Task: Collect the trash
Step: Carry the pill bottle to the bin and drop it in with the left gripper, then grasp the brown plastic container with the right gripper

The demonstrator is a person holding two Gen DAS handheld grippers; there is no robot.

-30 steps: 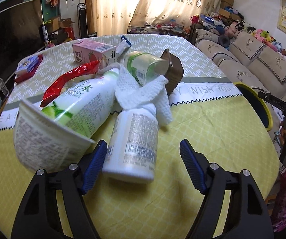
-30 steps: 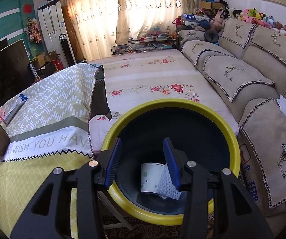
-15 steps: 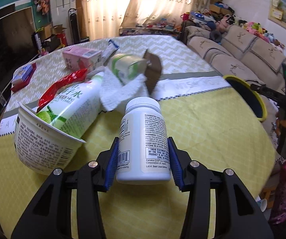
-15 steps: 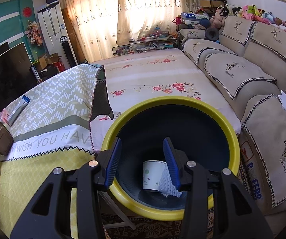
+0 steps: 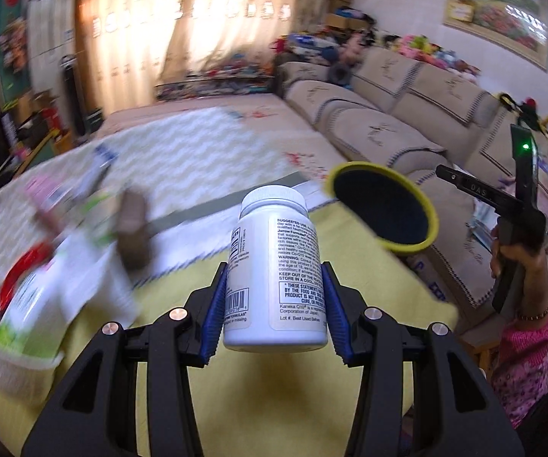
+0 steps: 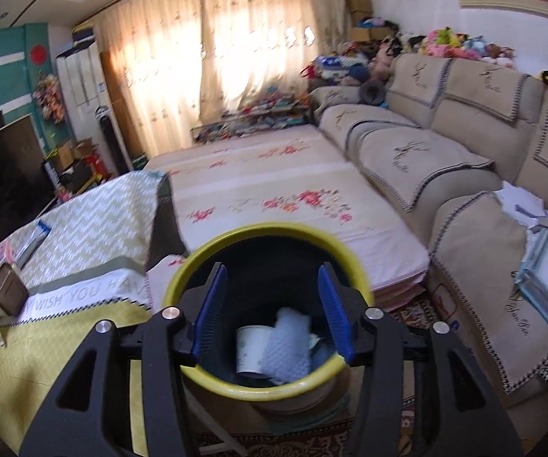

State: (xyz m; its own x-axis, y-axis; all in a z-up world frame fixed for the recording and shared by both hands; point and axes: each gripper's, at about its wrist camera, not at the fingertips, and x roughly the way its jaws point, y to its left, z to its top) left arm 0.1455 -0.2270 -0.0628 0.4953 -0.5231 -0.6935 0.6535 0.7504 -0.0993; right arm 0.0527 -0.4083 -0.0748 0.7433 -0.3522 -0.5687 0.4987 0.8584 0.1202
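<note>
Aloft, left gripper (image 5: 274,304) clamping bottle (image 5: 274,270)

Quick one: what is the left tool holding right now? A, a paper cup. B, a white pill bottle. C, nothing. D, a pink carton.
B: in the left wrist view the left tool's blue pads press both sides of the white pill bottle, held above the yellow tablecloth.

1. The counter (image 5: 354,259) wears a yellow and white patterned cloth.
2. On its left part lie blurred pieces of trash: a white tub (image 5: 11,358), a red wrapper (image 5: 18,278), a brown wallet-like thing (image 5: 131,228).
3. A blue packet (image 6: 32,242) lies farther back.
</note>
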